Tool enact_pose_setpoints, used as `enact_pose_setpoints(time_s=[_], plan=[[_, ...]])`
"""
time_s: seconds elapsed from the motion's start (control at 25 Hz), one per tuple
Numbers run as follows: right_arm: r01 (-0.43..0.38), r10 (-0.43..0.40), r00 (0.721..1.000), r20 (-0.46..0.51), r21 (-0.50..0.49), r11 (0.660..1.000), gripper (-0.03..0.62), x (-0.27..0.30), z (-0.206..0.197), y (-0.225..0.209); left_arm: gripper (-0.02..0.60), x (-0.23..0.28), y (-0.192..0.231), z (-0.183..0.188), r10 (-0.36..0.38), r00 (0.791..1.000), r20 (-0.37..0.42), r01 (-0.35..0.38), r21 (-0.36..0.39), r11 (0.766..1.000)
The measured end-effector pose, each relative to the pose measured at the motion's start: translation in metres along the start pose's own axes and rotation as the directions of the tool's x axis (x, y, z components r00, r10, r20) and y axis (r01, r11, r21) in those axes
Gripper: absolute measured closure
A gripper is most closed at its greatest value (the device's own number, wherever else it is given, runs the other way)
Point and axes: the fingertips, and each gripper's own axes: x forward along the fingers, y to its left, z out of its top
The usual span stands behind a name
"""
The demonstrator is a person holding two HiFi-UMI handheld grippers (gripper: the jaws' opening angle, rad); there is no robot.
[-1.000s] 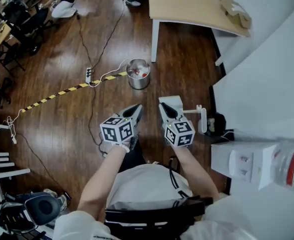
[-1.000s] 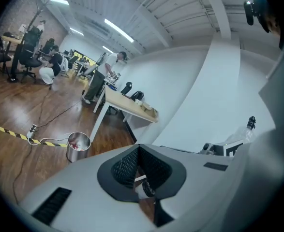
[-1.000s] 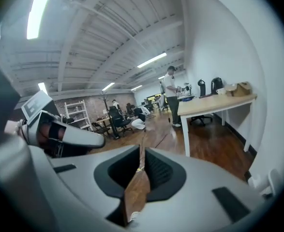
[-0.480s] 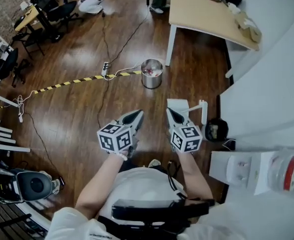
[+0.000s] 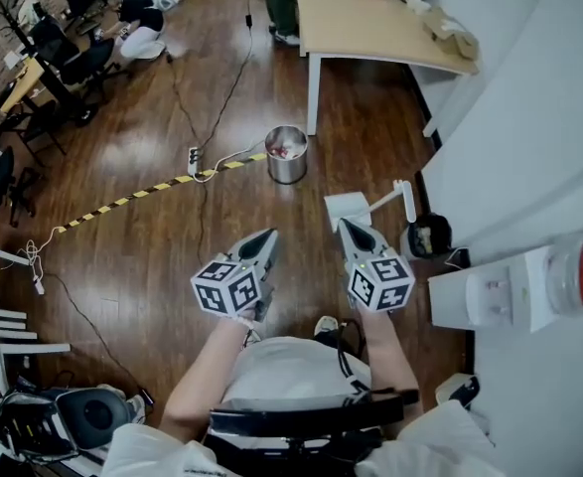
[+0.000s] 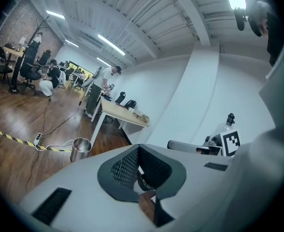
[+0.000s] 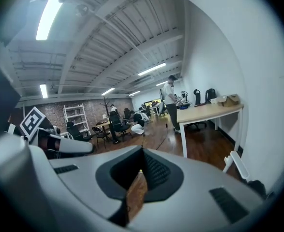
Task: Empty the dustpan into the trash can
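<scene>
A shiny metal trash can (image 5: 287, 153) with scraps inside stands on the wood floor ahead; the left gripper view shows the trash can (image 6: 80, 149) too. The white dustpan (image 5: 349, 207) rests on the floor, its long handle (image 5: 395, 195) reaching right toward the wall. My right gripper (image 5: 347, 227) hovers just short of the pan, jaws shut and empty. The handle (image 7: 236, 164) shows low right in the right gripper view. My left gripper (image 5: 267, 238) is level with it to the left, shut on nothing.
A light wooden table (image 5: 380, 28) stands beyond the can, with a person's legs (image 5: 279, 3) at its far side. A power strip (image 5: 194, 157), its cables and a yellow-black striped tape (image 5: 122, 202) cross the floor. A black container (image 5: 428, 235) and a water dispenser (image 5: 510, 291) line the right wall.
Both grippers have lifted and moved together, still side by side. The dustpan and the trash can have stayed where they stood.
</scene>
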Motion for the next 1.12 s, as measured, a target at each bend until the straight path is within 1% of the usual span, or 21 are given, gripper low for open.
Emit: enact_pose_setpoints(time_s=[0.16, 0.24, 0.36, 0.48, 0.64, 0.88, 1.12], plan=[[0.055, -0.054, 0.998, -0.013, 0.033, 0.998, 0.595, 0.0, -0.008, 0.026, 0.593, -0.017, 0.016, 0.008, -0.024, 1.0, -0.02, 0.024, 0.027, 0.999], [0.076, -0.075, 0.997, -0.032, 0.031, 0.997, 0.595, 0.0, -0.014, 0.036, 0.593, -0.023, 0.02, 0.009, -0.038, 0.999, -0.027, 0.039, 0.032, 0.999], [0.104, -0.102, 0.993, -0.065, 0.022, 0.994, 0.595, -0.003, -0.018, 0.041, 0.593, -0.027, 0.021, 0.01, -0.057, 0.998, -0.036, 0.058, 0.033, 0.998], [0.119, -0.117, 0.99, -0.08, 0.022, 0.993, 0.595, -0.003, -0.022, 0.043, 0.593, -0.028, 0.026, 0.01, -0.068, 0.997, -0.033, 0.069, 0.012, 0.998], [0.125, -0.124, 0.988, -0.087, 0.013, 0.992, 0.595, -0.003, -0.022, 0.044, 0.593, -0.029, 0.029, 0.011, -0.077, 0.997, -0.021, 0.077, -0.017, 0.997], [0.114, -0.114, 0.99, -0.089, 0.005, 0.993, 0.595, 0.001, -0.018, 0.045, 0.594, -0.029, 0.03, 0.016, -0.075, 0.997, -0.004, 0.075, -0.031, 0.997], [0.096, -0.095, 0.991, -0.089, 0.004, 0.995, 0.595, 0.01, -0.014, 0.053, 0.593, -0.034, 0.04, 0.024, -0.062, 0.998, 0.008, 0.062, -0.047, 0.997]])
